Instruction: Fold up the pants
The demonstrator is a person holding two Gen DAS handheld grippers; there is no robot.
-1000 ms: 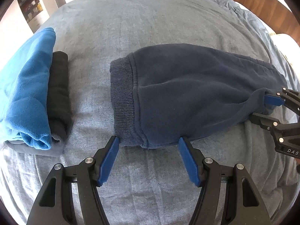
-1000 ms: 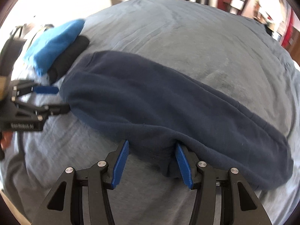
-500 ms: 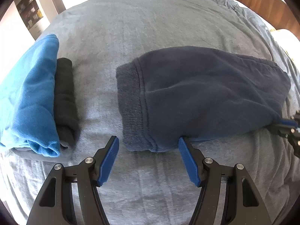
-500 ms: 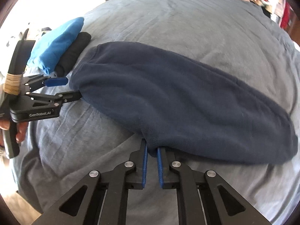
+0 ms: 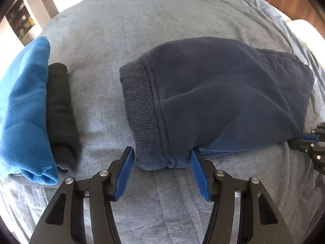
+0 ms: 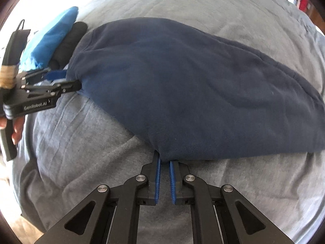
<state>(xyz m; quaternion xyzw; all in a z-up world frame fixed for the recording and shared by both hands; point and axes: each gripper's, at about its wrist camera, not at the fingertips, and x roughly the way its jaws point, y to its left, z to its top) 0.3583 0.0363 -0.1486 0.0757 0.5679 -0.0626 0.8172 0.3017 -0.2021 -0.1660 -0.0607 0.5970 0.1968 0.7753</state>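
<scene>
The left gripper (image 5: 161,158) has its jaws wide apart, and they hold nothing; the near corner of the ribbed waistband (image 5: 142,109) sits just between the two blue pads, so the cloth is already inside the opening and directly in front of it. The right gripper (image 6: 165,162) has its jaws pressed almost together on the near edge of the pants (image 6: 182,85), with a small pinch of navy fabric between the pads; this hand has a grasp already.

The pants lie flat on the bed (image 5: 162,20), which is covered by a grey blanket; they appear folded once along their length, leg over leg. Their long axis runs sideways across both views: the waistband is at the left end, next to the left gripper, and the rest of the garment stretches away to the right. The right gripper holds the same near edge further along, so both tools are on one long side, well apart from each other.

I judge that the coming move turns on this: the left jaws must shut on the waistband corner before both hands can lift the near edge together and carry one end over the other.

Beyond the waistband, to the left, a blue folded garment (image 5: 22,109) and a black folded garment (image 5: 60,109) lie touching, apart from the pants.
</scene>
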